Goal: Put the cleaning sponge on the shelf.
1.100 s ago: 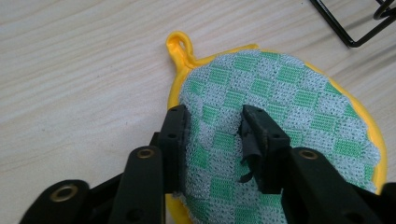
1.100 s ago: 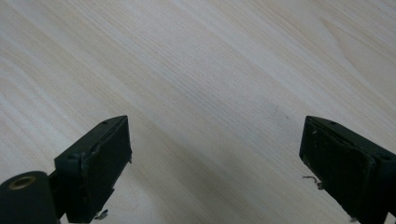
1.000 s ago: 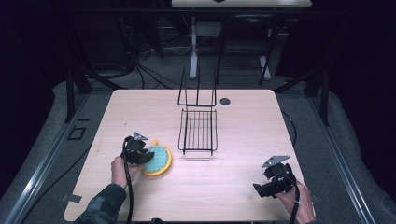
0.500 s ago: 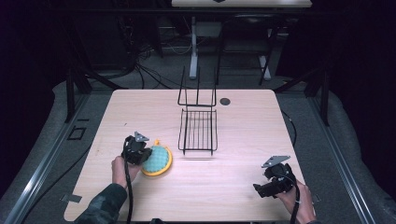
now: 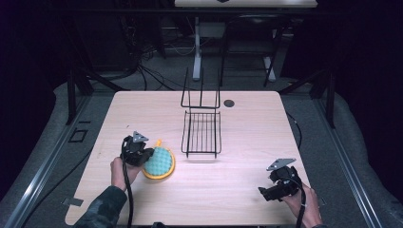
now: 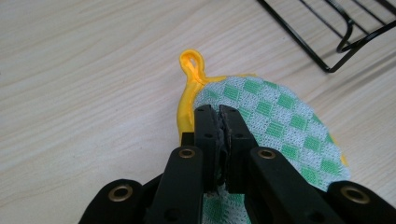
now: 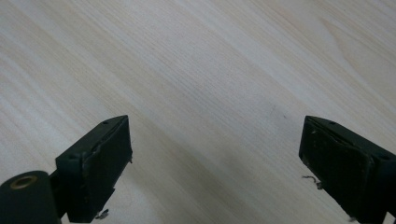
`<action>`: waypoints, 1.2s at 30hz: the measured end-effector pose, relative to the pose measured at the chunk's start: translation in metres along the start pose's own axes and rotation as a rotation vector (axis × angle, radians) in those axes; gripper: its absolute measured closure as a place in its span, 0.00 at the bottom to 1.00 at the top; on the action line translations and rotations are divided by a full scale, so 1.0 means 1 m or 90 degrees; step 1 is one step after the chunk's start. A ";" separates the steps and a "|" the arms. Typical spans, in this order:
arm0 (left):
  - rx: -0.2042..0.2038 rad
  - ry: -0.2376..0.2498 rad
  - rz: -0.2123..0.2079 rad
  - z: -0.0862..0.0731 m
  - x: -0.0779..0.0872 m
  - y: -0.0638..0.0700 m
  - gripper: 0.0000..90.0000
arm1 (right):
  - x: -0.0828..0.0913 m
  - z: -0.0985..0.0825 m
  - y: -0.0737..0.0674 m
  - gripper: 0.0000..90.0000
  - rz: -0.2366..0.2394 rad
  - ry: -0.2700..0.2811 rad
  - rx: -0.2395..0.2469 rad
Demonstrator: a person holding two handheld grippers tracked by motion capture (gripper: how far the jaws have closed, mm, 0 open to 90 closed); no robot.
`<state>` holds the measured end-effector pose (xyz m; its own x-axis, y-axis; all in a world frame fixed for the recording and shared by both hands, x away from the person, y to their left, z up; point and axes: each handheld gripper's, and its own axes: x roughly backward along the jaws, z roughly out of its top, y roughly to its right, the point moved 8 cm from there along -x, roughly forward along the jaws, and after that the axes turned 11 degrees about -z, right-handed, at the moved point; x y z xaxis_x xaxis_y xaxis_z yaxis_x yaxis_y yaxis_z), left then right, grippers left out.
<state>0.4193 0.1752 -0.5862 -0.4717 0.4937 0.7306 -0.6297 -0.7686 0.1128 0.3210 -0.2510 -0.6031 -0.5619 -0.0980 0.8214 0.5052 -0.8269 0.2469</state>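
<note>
The left gripper (image 6: 219,114) has just closed its fingers on the potholder's (image 5: 159,162) edge near the table's (image 5: 247,190) left edge. The right gripper's (image 7: 215,154) fingers are spread over bare wood.

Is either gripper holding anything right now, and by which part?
The left gripper is clamped on the edge of the green-checked pot holder, just below its yellow loop. The right gripper is open over bare table.
</note>
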 end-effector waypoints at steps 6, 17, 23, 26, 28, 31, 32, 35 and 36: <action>-0.006 0.014 -0.003 0.004 0.008 0.003 0.97 | 0.000 0.000 0.001 0.10 -0.005 0.000 0.001; -0.005 0.041 -0.019 0.015 0.022 0.009 0.97 | 0.000 0.000 0.002 0.10 -0.010 0.003 0.002; -0.005 0.050 -0.025 0.018 0.026 0.009 0.97 | -0.002 0.000 0.002 0.10 -0.009 0.000 -0.004; -0.003 0.057 -0.027 0.019 0.030 0.009 0.97 | -0.002 0.000 0.002 0.10 -0.009 0.000 -0.002; 0.001 0.068 -0.032 0.021 0.035 0.010 0.97 | -0.002 -0.001 0.002 0.10 -0.010 -0.001 0.000; 0.006 0.081 -0.042 0.025 0.040 0.011 0.97 | -0.002 -0.001 0.002 0.10 -0.012 -0.003 -0.001; 0.005 0.084 -0.042 0.027 0.041 0.011 0.97 | -0.002 -0.001 0.002 0.10 -0.011 -0.001 -0.004; 0.001 0.093 -0.046 0.032 0.044 0.013 0.97 | -0.002 -0.001 0.003 0.10 -0.010 0.000 -0.006; -0.001 0.096 -0.048 0.033 0.046 0.013 0.97 | -0.002 -0.001 0.002 0.10 -0.010 -0.001 -0.004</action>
<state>0.4103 0.1744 -0.5291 -0.5108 0.6051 0.6106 -0.6674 -0.7269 0.1620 0.3227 -0.2532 -0.6046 -0.5686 -0.0840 0.8183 0.4925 -0.8316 0.2568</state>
